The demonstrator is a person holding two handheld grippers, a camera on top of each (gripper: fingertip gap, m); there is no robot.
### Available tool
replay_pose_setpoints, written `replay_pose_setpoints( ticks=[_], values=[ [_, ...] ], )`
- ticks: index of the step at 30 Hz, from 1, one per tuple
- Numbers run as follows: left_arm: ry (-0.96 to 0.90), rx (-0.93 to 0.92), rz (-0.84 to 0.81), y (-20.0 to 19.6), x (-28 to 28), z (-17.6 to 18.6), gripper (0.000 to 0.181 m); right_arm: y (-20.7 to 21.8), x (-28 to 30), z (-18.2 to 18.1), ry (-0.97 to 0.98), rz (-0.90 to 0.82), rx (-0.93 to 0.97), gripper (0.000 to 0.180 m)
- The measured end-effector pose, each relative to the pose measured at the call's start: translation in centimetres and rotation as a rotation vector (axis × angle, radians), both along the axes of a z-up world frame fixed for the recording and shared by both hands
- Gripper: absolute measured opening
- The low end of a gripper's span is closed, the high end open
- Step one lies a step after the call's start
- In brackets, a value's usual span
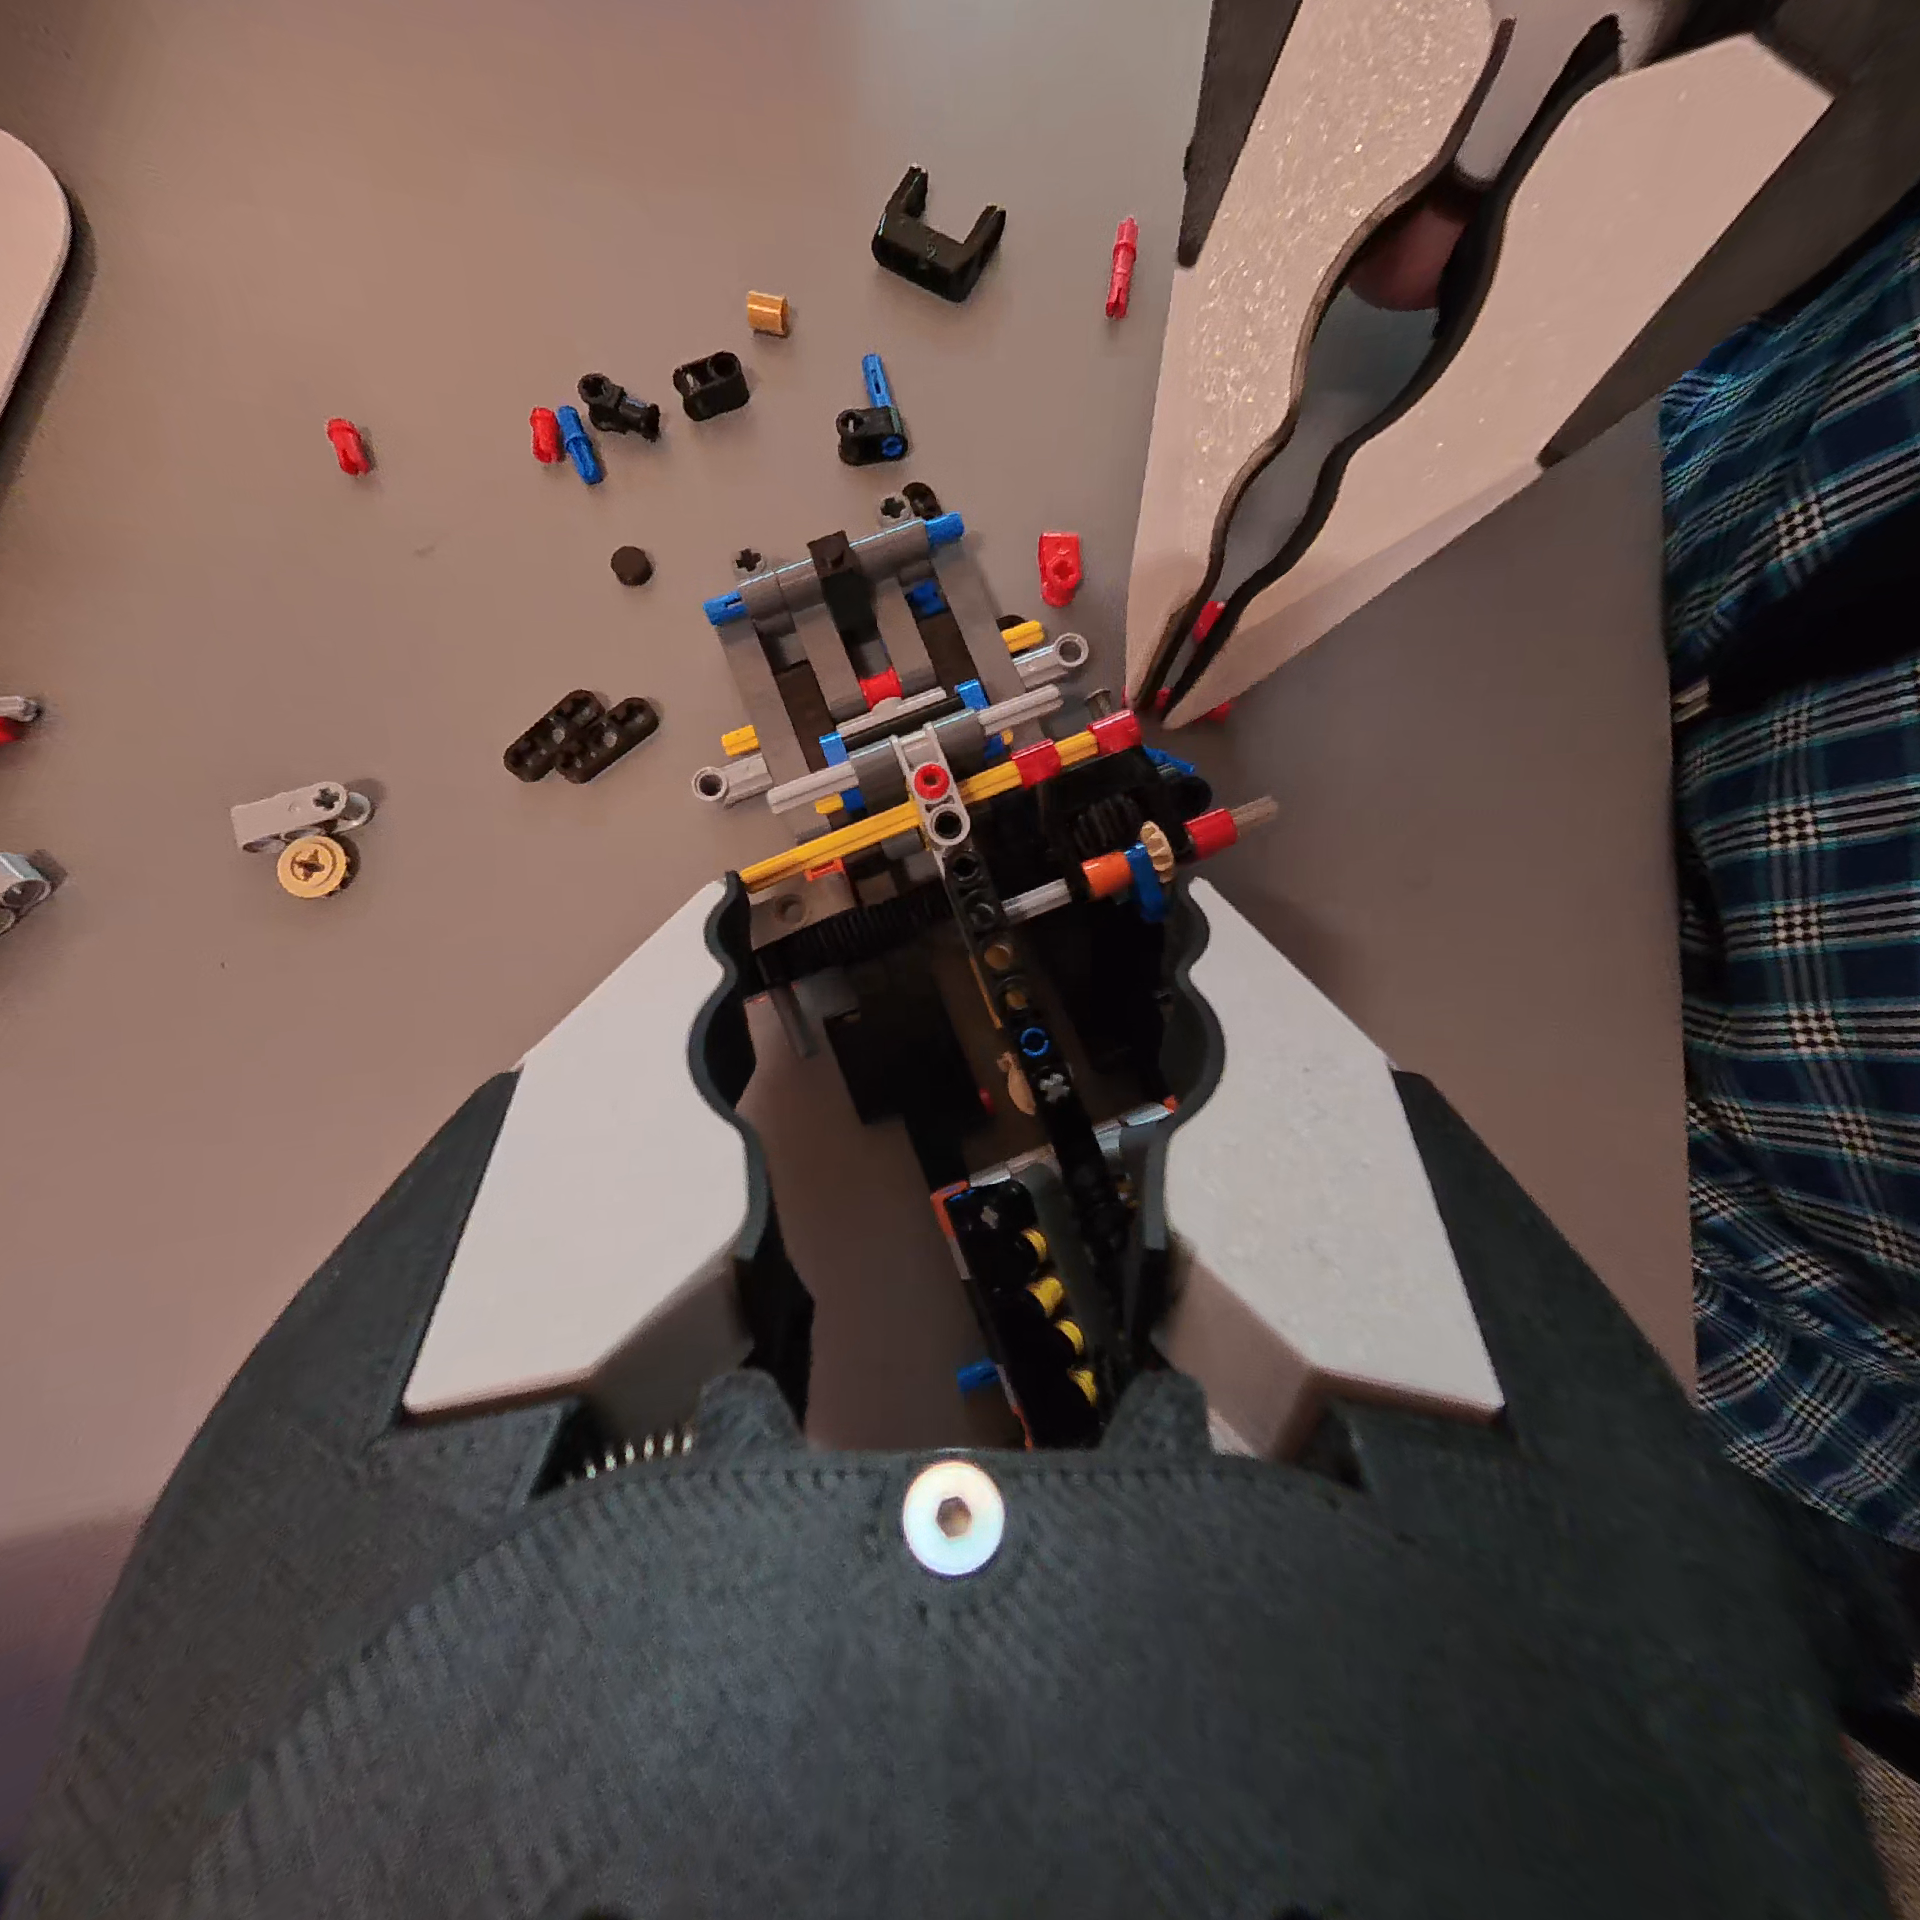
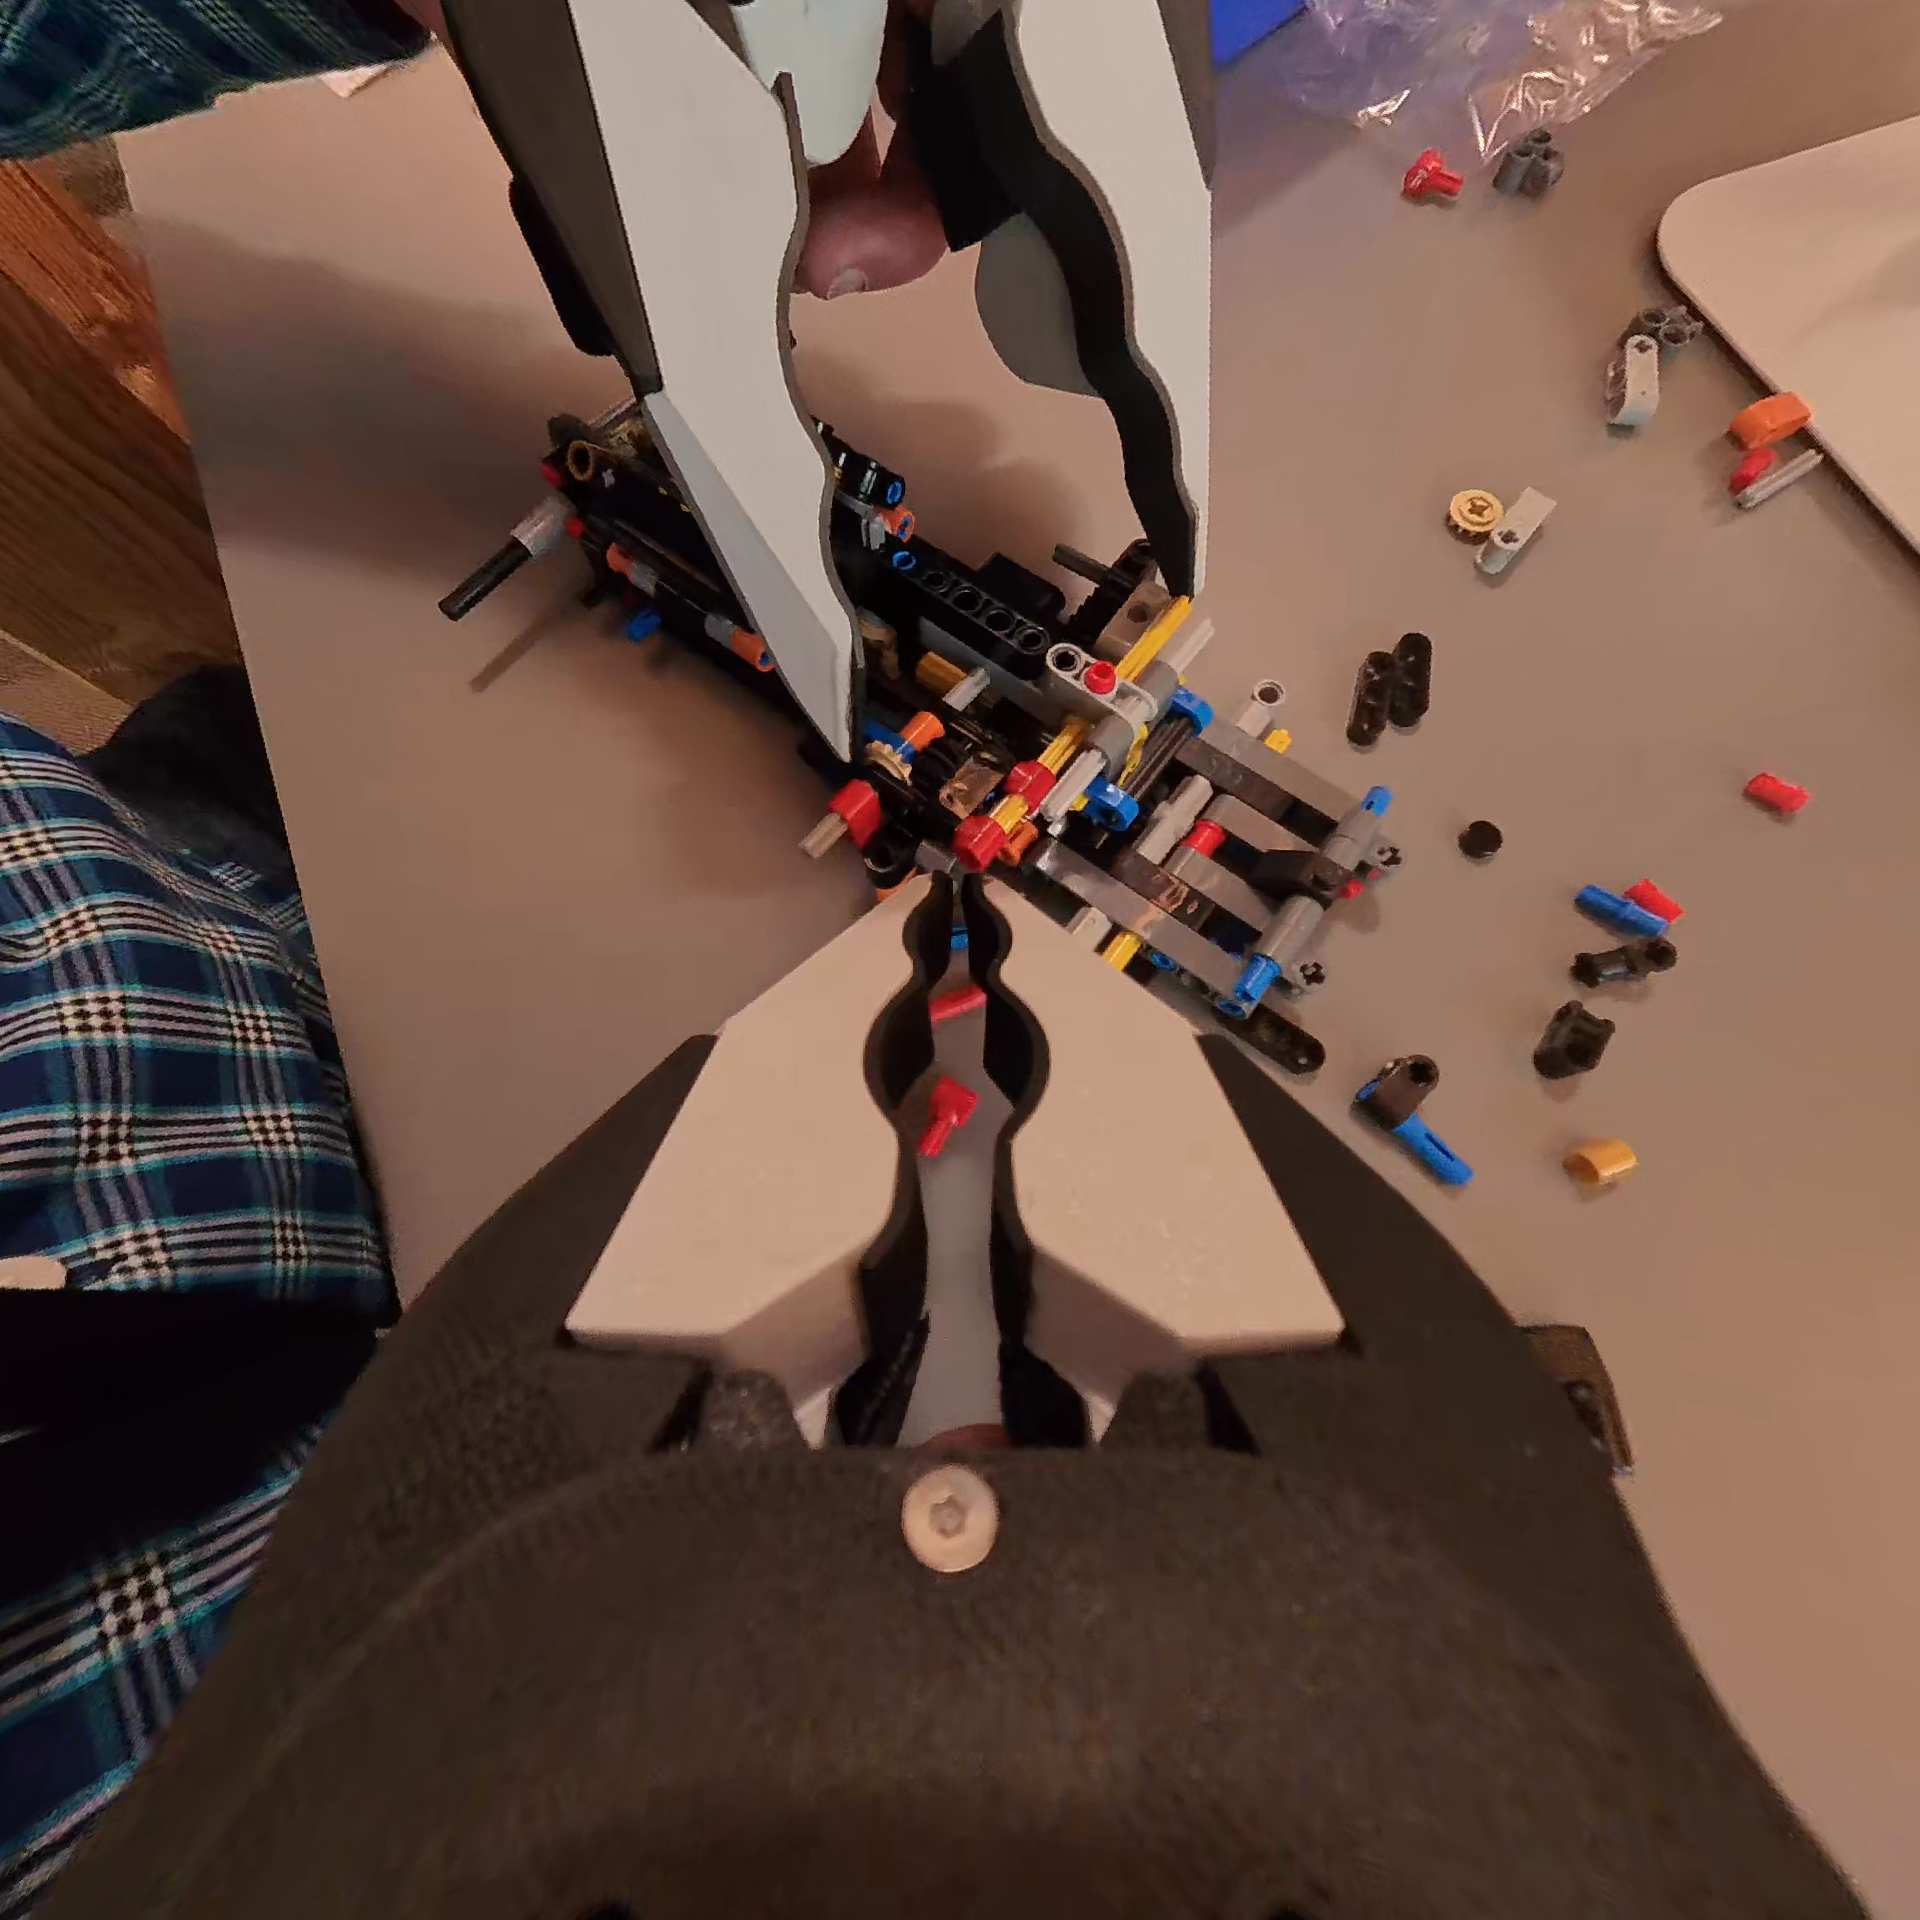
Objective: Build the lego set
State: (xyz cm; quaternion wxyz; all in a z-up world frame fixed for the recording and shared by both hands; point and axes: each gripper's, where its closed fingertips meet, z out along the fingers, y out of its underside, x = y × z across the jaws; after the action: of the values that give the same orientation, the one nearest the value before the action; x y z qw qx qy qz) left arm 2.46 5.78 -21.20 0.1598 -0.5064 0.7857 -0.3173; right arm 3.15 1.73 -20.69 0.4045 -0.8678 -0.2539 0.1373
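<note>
The partly built Lego model (image 1: 883,644), made of grey, black, yellow, blue and red beams and axles, lies on the grey table. My left gripper (image 1: 961,904) is shut on the model's black rear body, one finger on each side. In the right wrist view it comes down from above (image 2: 1018,670) onto the model (image 2: 1226,821). My right gripper (image 2: 951,888) is shut, its tips at the model's near edge by a red bush. A small red pin (image 2: 956,1003) sits between its pads. A second red pin (image 2: 945,1112) shows through the gap. The right gripper also shows in the left wrist view (image 1: 1153,712).
Loose parts lie scattered: a black U-shaped piece (image 1: 935,234), a red pin (image 1: 1122,265), black beams (image 1: 582,732), a grey connector with a tan pulley (image 1: 301,831). A pale board (image 2: 1818,281) and plastic bag (image 2: 1507,62) lie far right. A plaid sleeve (image 2: 156,987) is at the left. The gap from one gripper's tips to the other's is roughly 5 cm.
</note>
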Motion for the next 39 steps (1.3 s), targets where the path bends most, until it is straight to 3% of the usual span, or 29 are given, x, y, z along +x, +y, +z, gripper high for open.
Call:
replay_pose_setpoints(
  ticks=[17,29,39],
  values=[
    [-0.004,0.027,0.036,-0.1,0.1,0.1,0.076,0.4,-0.3,-0.1,0.093,-0.06,-0.001,0.0],
    [0.008,-0.159,-0.016,-0.5,-0.5,1.0,0.084,0.5,-0.8,-0.3,0.105,-0.048,-0.003,0.0],
    [-0.012,-0.247,0.053,0.3,0.3,1.8,0.085,0.7,-0.7,-0.3,0.102,-0.055,0.0,0.0]
  ],
)
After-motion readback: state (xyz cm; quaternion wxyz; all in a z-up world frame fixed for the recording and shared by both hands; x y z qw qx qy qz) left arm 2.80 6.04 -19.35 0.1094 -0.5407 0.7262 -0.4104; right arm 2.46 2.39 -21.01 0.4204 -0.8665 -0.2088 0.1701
